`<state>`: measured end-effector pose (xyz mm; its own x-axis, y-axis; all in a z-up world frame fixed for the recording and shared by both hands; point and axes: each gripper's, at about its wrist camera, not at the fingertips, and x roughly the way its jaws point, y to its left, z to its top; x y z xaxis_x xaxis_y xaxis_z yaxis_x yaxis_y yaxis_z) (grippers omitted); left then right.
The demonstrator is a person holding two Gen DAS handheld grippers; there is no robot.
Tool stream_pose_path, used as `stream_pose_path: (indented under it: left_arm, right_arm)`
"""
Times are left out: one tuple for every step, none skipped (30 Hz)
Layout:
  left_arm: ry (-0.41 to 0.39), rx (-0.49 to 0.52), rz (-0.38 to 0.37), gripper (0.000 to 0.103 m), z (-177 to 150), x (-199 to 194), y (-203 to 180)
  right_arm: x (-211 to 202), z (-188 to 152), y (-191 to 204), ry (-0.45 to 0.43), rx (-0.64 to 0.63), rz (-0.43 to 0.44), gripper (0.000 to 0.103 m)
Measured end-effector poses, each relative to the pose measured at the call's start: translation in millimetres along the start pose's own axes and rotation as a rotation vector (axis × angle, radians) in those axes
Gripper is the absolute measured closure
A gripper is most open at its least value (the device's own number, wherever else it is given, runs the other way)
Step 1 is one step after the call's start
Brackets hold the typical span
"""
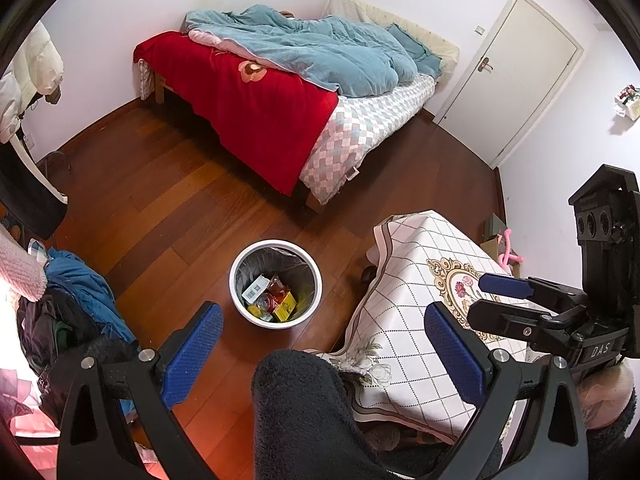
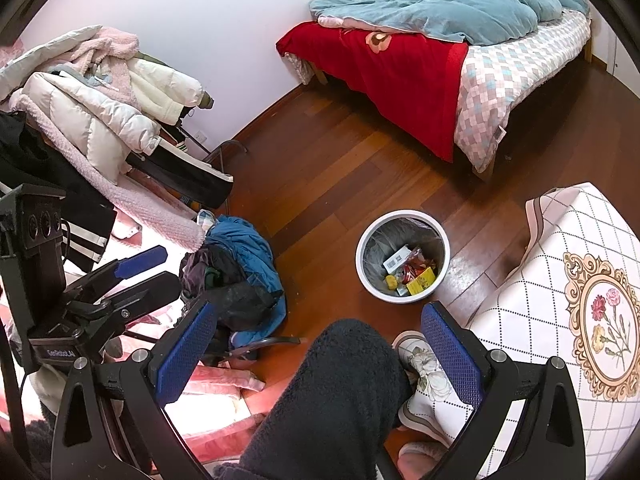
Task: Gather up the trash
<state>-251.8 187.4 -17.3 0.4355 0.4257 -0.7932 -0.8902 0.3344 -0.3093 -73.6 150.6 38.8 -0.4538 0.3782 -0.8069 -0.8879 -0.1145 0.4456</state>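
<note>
A white bin (image 1: 276,321) (image 2: 396,298) with a grey liner stands on the wooden floor. Inside it lie a white barcoded box (image 1: 256,288) (image 2: 396,258), a red can and a yellow box (image 1: 285,306) (image 2: 422,280). My left gripper (image 1: 326,340) (image 2: 170,268) is open and empty, held high above the floor, with the bin just beyond its left pad. Equally high, my right gripper (image 2: 320,344) (image 1: 482,298) is open and empty; the bin lies ahead, a little to the right. A person's dark fleece leg (image 1: 304,412) (image 2: 340,392) shows between each pair of fingers.
A table under a checked floral cloth (image 1: 420,280) (image 2: 560,280) stands right of the bin. A bed (image 1: 280,92) (image 2: 440,60) with red and blue covers lies beyond it. Piled clothes (image 1: 72,288) (image 2: 236,264) and jackets (image 2: 100,96) are on the left. A shut door (image 1: 508,72) is far right.
</note>
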Motion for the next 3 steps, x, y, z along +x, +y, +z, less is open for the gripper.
stream_pose_path:
  left_arm:
    - [-0.005, 0.0, 0.002, 0.0, -0.1, -0.5, 0.0]
    - [-0.007, -0.001, 0.005, 0.0, 0.2, -0.8, 0.0]
    - [-0.006, -0.002, 0.002, 0.0, 1.2, -0.8, 0.4]
  right_arm:
    - [-0.4, 0.0, -0.5, -0.001, -0.001, -0.001, 0.0]
    - [-0.3, 0.0, -0.5, -0.001, -0.002, -0.001, 0.0]
    - [0.1, 0.1, -0.2, 0.0, -0.005, 0.0, 0.0]
